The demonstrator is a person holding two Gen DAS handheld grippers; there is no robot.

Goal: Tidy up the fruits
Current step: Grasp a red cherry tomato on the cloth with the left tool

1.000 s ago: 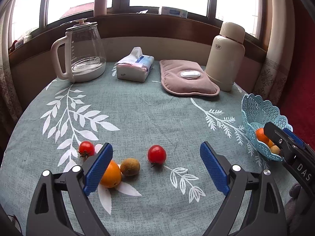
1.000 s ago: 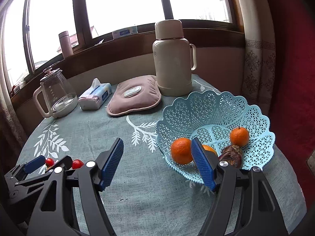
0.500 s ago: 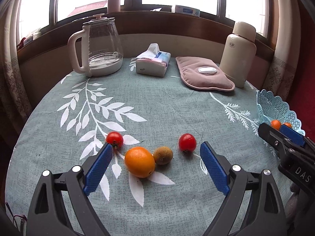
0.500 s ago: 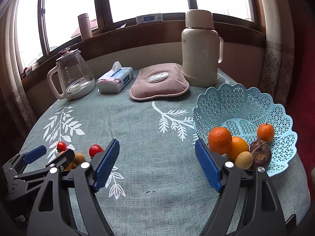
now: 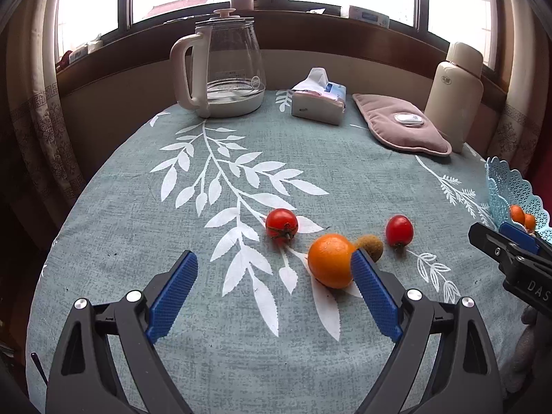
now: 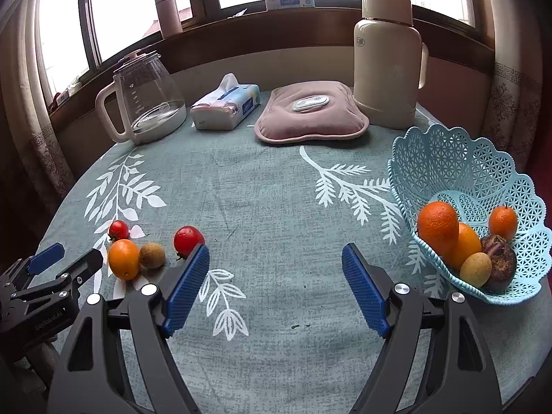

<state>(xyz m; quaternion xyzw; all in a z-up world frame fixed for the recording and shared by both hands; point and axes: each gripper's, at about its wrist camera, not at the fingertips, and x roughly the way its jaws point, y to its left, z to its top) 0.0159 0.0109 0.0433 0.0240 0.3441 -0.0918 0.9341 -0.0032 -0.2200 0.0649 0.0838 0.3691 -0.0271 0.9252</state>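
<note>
The left gripper [image 5: 274, 269] has its jaws spread wide with nothing between them; only the teal cloth printed with white leaves shows in the gap. The round orange citrus fruit [image 5: 330, 260] lies just beyond the tip of the right-hand blue ribbed pad, partly hidden by it, and whether they touch cannot be told. The fruit therefore lies ahead of the jaws and off to their right side, not centred in the gap.

The right gripper [image 6: 275, 262] also stands open and empty, and its jaws have just been opening wider. Bare cloth lies between its pads.

Four loose fruits sit in a tight group on the bench [image 5: 345, 158]. The small brown-green oval fruit [image 5: 371, 246] rests against the orange. One glossy red tomato [image 5: 281, 223] lies to the left of the orange and slightly beyond it, and a second red tomato [image 5: 399, 230] lies to the right of the brown fruit. From the right wrist view, this second tomato lies just past the left-hand pad tip.

The pale blue lattice plastic basket [image 6: 448, 158] stands at the right edge of the bench, well apart from the group, and already holds several fruits.

Judgement: the left gripper is nearer the orange and the far tomato. A grasp requires shifting the jaws rightward to straddle the orange. The fruits are round, so no long axis constrains the approach.
</note>
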